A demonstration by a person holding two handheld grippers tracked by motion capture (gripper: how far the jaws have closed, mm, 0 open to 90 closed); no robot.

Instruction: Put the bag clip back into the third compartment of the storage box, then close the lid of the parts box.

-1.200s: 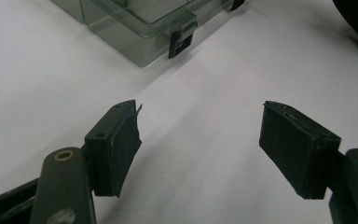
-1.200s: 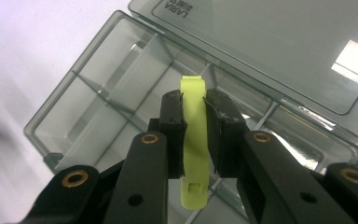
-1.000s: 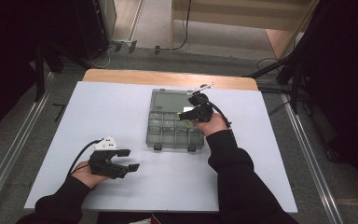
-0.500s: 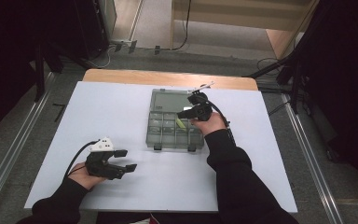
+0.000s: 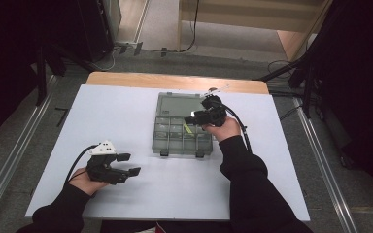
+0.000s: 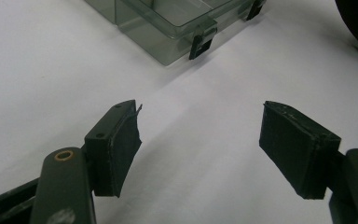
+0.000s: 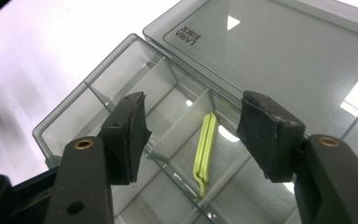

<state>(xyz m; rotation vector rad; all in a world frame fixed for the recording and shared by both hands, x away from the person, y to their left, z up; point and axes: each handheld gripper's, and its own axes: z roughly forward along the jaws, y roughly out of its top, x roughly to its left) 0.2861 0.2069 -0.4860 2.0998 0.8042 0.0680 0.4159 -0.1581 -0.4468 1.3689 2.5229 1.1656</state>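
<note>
A clear grey compartment box lies open mid-table, its lid flat on the far side. A thin yellow-green clip lies in one of its right-hand compartments. My right gripper hovers over that part of the box. Its jaws have just been opening and press on nothing. In the right gripper view the clip rests on the compartment floor below the gap of the right gripper. My left gripper rests low at the table's front left, open and empty.
The white table top has bare room left of and in front of the box. Two latches show on the box's near wall. The lid bears a small label. A wooden strip runs along the table's far edge.
The right gripper's jaws have spread apart above the box, and the yellow-green clip now lies free in its compartment. The left hand has kept still.
</note>
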